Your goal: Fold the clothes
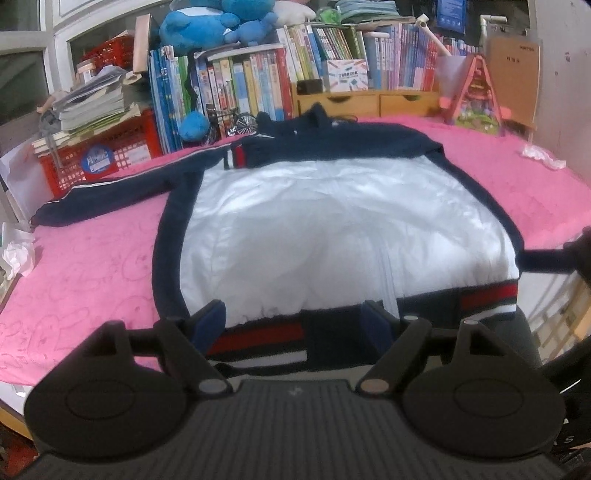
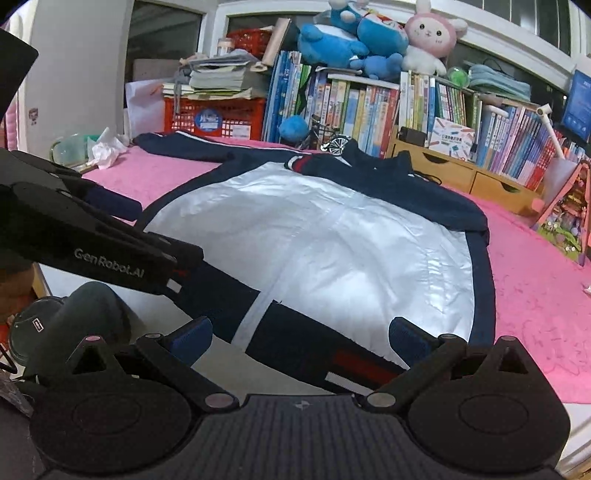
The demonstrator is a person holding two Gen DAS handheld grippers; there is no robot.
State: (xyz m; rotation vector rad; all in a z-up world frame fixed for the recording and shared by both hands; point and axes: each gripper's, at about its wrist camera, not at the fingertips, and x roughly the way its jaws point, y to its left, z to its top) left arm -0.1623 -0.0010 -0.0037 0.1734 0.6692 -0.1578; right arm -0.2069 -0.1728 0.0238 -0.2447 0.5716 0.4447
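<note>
A white jacket point(image 1: 332, 229) with navy trim and a red-striped hem lies flat on the pink cover point(image 1: 92, 266). One navy sleeve point(image 1: 110, 195) stretches out to the left. The other sleeve is folded across the chest, its striped cuff point(image 1: 236, 155) near the collar. My left gripper point(image 1: 293, 325) stands open over the hem's left part, pads apart on either side of the band. My right gripper point(image 2: 301, 339) is open too, with the hem's striped corner point(image 2: 362, 365) between its fingers. The left gripper point(image 2: 155, 232) shows at the left in the right wrist view. A right finger point(image 1: 543, 259) enters at the left wrist view's right edge.
Rows of books point(image 1: 258, 85) and blue plush toys point(image 1: 207, 26) line the back. A red crate point(image 1: 110, 155) under stacked papers stands at the back left, wooden drawers point(image 1: 369, 103) and a pink toy house point(image 1: 476, 96) at the back right. Crumpled tissues point(image 1: 16, 258) lie at the left edge.
</note>
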